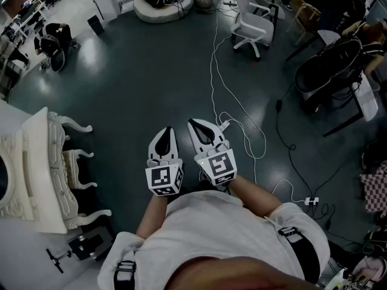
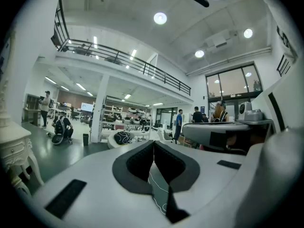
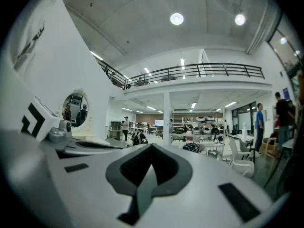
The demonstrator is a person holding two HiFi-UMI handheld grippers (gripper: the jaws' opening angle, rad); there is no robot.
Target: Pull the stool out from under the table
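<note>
White carved stool [image 1: 74, 167] tucked under the surface [image 1: 36, 162], well left of both tongs — untouched. Left tongs [image 1: 164, 133] and right tongs [image 1: 198, 125] closed, empty, level over the floor [image 1: 151, 77]. Approach stage, by the look of it — next probably: turn toward stool, open, grip its frame.

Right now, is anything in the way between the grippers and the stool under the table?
Nothing visible is. Only floor lies between the shut, empty left gripper and right gripper and the stool tucked under the table on the left. The white cable lies to the right.
</note>
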